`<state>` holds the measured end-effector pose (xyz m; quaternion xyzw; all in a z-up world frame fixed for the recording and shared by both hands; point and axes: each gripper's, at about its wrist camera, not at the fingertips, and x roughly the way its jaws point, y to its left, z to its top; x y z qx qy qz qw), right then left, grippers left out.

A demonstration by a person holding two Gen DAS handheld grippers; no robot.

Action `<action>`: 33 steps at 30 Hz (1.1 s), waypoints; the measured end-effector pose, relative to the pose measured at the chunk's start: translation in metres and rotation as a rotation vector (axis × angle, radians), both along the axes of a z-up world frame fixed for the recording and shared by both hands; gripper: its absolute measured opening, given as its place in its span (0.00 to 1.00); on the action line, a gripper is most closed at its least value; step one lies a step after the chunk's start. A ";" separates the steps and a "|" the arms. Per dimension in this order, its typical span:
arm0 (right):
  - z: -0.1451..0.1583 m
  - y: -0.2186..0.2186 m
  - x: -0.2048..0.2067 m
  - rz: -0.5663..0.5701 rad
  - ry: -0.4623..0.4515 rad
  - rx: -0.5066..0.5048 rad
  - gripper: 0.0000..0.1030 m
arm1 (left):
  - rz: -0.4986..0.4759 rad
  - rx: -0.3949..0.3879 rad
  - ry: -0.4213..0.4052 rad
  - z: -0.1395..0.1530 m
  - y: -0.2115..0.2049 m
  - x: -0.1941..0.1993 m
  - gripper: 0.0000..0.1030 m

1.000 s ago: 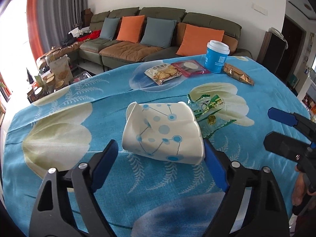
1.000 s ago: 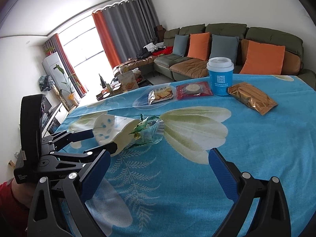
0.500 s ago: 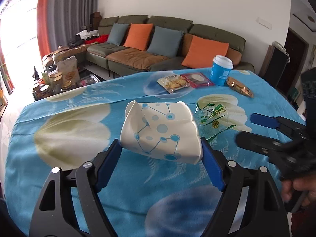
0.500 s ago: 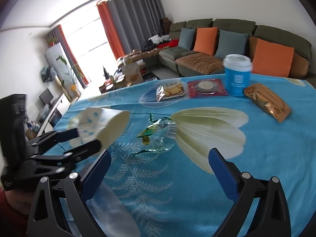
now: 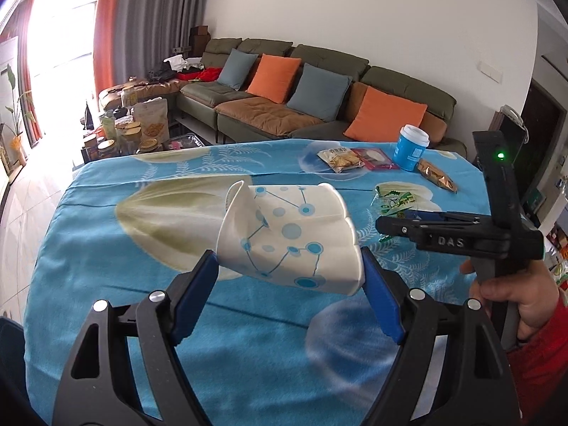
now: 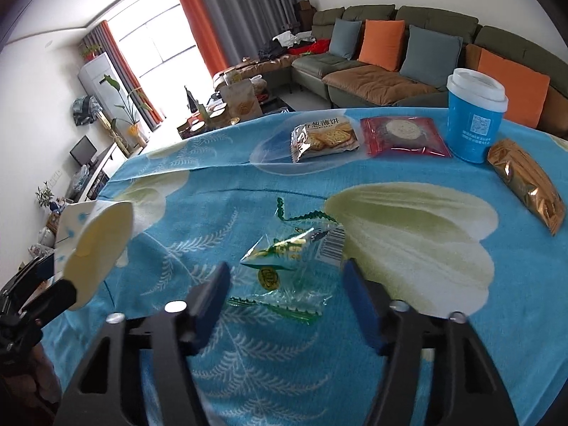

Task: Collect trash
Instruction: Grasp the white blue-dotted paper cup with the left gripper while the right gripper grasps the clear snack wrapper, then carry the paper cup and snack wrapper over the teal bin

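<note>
Left claw [image 5: 289, 277] grips a crumpled paper cup [image 5: 287, 234] (white, blue dots), clear of the surface [image 5: 106, 248]. Right claw [image 6: 285, 298], closing, straddles a crinkly clear wrapper [image 6: 291, 266], pads not yet pressing.

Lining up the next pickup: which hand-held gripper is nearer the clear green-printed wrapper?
Right. The right hand-held gripper is over the wrapper, jaws closing around it. The left hand-held gripper holds the crushed paper cup off to the side.
</note>
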<state>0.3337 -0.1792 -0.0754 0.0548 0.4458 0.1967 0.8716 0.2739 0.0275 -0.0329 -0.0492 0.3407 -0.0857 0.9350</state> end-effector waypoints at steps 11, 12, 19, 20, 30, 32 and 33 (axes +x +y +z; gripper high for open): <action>0.007 0.007 -0.015 0.018 -0.027 -0.025 0.33 | 0.039 -0.028 -0.052 0.016 0.023 -0.031 0.76; 0.010 0.008 -0.019 0.020 -0.035 -0.024 0.33 | 0.043 -0.029 -0.056 0.018 0.025 -0.035 0.76; 0.043 0.027 -0.051 0.084 -0.111 0.000 0.32 | 0.100 -0.032 -0.103 0.033 0.044 -0.070 0.76; 0.047 0.031 -0.056 0.097 -0.122 0.003 0.32 | 0.108 -0.030 -0.108 0.035 0.048 -0.076 0.76; 0.096 0.088 -0.119 0.269 -0.233 0.051 0.32 | 0.219 -0.019 -0.162 0.052 0.082 -0.143 0.76; 0.101 0.098 -0.129 0.305 -0.240 0.060 0.32 | 0.244 -0.017 -0.171 0.055 0.090 -0.157 0.76; 0.103 0.103 -0.133 0.318 -0.244 0.062 0.32 | 0.255 -0.016 -0.176 0.056 0.093 -0.164 0.76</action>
